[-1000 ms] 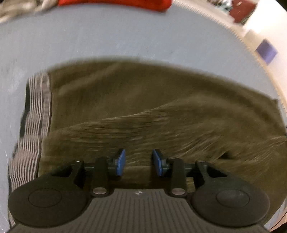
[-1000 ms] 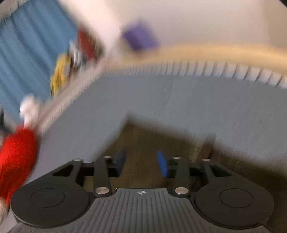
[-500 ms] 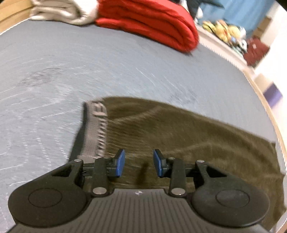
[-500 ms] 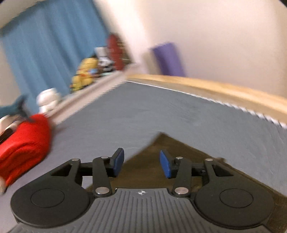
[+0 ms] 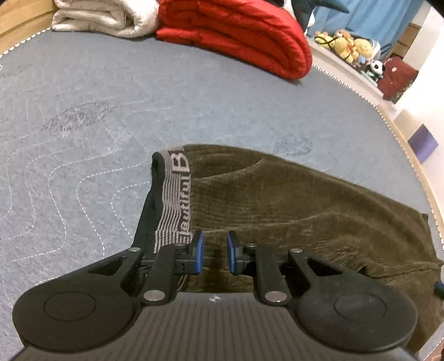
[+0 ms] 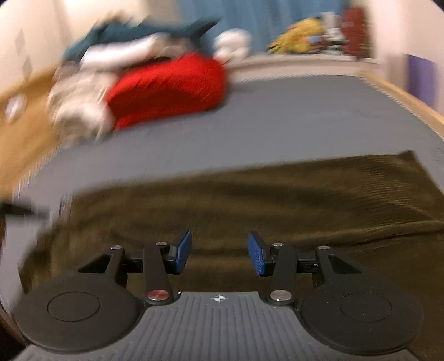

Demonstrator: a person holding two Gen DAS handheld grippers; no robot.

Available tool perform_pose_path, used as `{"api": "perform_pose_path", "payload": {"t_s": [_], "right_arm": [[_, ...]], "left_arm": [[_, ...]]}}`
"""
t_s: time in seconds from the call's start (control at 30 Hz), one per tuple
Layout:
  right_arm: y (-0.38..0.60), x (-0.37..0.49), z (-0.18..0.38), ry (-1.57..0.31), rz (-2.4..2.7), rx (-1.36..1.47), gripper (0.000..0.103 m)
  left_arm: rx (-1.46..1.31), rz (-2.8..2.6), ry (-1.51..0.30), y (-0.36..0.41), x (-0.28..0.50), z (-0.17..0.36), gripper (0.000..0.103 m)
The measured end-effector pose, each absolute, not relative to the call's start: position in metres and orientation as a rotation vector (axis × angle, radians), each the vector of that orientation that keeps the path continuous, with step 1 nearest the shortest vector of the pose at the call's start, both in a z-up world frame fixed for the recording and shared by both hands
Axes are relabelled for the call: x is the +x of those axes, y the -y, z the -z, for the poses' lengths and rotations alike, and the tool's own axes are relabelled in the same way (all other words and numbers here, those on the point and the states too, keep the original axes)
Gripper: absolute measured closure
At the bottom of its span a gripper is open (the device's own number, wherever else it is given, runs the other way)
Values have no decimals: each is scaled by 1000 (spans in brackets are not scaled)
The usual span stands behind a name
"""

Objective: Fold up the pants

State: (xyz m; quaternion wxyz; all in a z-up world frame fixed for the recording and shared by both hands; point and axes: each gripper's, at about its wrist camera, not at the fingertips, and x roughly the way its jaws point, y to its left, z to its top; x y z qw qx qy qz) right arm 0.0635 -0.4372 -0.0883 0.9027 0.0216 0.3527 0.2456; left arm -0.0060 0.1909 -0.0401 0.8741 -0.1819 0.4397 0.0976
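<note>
Olive-brown corduroy pants (image 5: 291,205) lie folded on the grey quilted mattress (image 5: 111,116), with the striped grey waistband (image 5: 174,205) at their left end. My left gripper (image 5: 213,250) is open and empty, just above the pants next to the waistband. In the blurred right wrist view the pants (image 6: 249,200) spread across the middle. My right gripper (image 6: 219,252) is open and empty above their near edge.
A folded red blanket (image 5: 238,30) and a white blanket (image 5: 102,16) lie at the far end of the mattress. Stuffed toys (image 5: 349,44) sit on a ledge beyond. The wooden bed edge (image 5: 416,166) runs along the right. A purple box (image 5: 423,143) stands past it.
Both grippers have pulled back and tilted up from the pants, so more mattress and the blankets show. The right gripper has swung left and opened wider. The pants lie still.
</note>
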Motion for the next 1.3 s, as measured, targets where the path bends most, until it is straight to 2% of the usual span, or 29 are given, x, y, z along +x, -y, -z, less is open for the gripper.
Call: {"api": "perform_pose_path", "payload": {"t_s": [0.2, 0.3, 0.37, 0.43, 0.6, 0.87, 1.3], "right_arm": [[406, 36, 100, -773, -604, -63, 56], [410, 36, 103, -778, -581, -38, 52], [414, 43, 104, -779, -545, -17, 45], [416, 53, 109, -778, -501, -12, 44], [419, 55, 113, -749, -438, -31, 43], [419, 59, 108, -712, -411, -16, 32], [407, 60, 104, -668, -397, -39, 32]], "left_arm": [[-335, -321, -1035, -206, 9, 80, 86], [-305, -324, -987, -194, 8, 63, 85], [-306, -243, -914, -180, 5, 46, 85], [-297, -198, -904, -171, 6, 45, 84], [-264, -244, -1057, -168, 21, 83, 84], [-286, -229, -905, -159, 17, 44, 79], [-307, -209, -868, -161, 14, 37, 77]]}}
